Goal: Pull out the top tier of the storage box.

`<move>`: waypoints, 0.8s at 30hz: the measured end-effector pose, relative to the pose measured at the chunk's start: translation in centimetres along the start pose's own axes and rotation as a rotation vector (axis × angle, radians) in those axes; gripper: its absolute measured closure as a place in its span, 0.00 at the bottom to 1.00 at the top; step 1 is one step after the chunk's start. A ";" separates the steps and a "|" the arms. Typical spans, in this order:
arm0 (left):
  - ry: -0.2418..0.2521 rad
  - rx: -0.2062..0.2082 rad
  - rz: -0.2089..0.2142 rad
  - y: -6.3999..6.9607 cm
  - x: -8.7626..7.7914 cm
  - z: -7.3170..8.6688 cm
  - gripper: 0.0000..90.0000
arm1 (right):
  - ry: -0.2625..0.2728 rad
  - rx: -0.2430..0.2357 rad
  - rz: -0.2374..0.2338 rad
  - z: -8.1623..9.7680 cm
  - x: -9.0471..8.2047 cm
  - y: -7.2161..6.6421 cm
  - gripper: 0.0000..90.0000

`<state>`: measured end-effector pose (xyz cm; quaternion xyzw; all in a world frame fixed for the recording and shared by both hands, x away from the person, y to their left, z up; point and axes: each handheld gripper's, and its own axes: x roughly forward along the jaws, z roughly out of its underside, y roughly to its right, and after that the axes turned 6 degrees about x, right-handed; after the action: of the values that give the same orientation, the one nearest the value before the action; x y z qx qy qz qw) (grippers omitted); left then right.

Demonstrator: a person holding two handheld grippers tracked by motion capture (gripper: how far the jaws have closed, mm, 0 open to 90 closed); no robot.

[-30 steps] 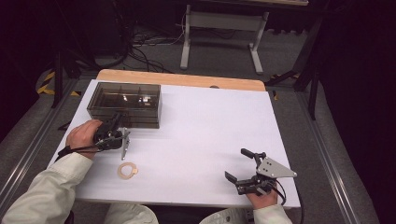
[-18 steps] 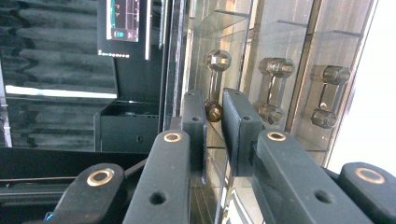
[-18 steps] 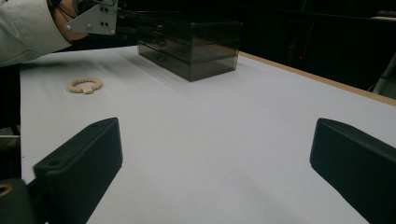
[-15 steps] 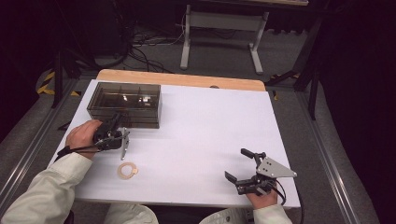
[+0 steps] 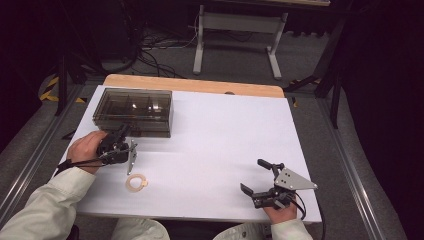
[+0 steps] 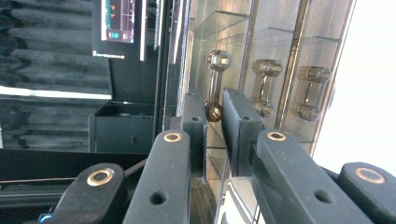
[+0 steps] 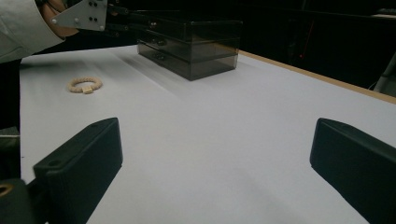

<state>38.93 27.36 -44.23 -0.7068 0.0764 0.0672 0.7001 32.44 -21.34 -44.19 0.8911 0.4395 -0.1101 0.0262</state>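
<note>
**Dark room, bright white worktop**

Pretty dim all around. The white worktop (image 5: 225, 130) has a wooden strip (image 5: 195, 85) along its far edge. Grey floor (image 5: 240, 60) beyond, tangled black cables (image 5: 150, 47), and a pale metal stand (image 5: 237, 30).

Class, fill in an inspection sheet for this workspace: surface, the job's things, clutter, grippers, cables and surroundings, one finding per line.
Surface: white table with a wooden far edge.
Job's things: smoky clear drawer box at far left; three drawer handles face the left gripper; a beaded bracelet lies nearer the person.
Clutter: nothing seen.
Grippers: left gripper closed on the leftmost handle; right gripper open, resting low over the table.
Cables: one trails from each gripper; more lie on the floor beyond.
Surroundings: dark room, grey stand legs behind.
</note>
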 end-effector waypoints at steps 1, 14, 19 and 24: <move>0.000 -0.005 0.007 0.0 0.0 0.0 0.89 | 0.000 0.000 0.000 0.0 0.0 0.0 0.03; -0.003 0.027 0.017 0.0 -1.2 0.0 0.89 | 0.000 -0.001 0.001 0.0 0.0 0.0 0.03; 0.002 0.032 0.023 0.0 -1.6 0.1 0.89 | 0.000 -0.002 0.002 0.0 0.0 0.0 0.03; 0.008 0.037 0.030 0.1 -1.9 0.2 0.89 | -0.002 -0.002 0.000 0.0 0.0 0.0 0.03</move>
<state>37.09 27.58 -43.95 -0.6927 0.0909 0.0736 0.7116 32.47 -21.38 -44.20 0.8910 0.4396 -0.1106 0.0274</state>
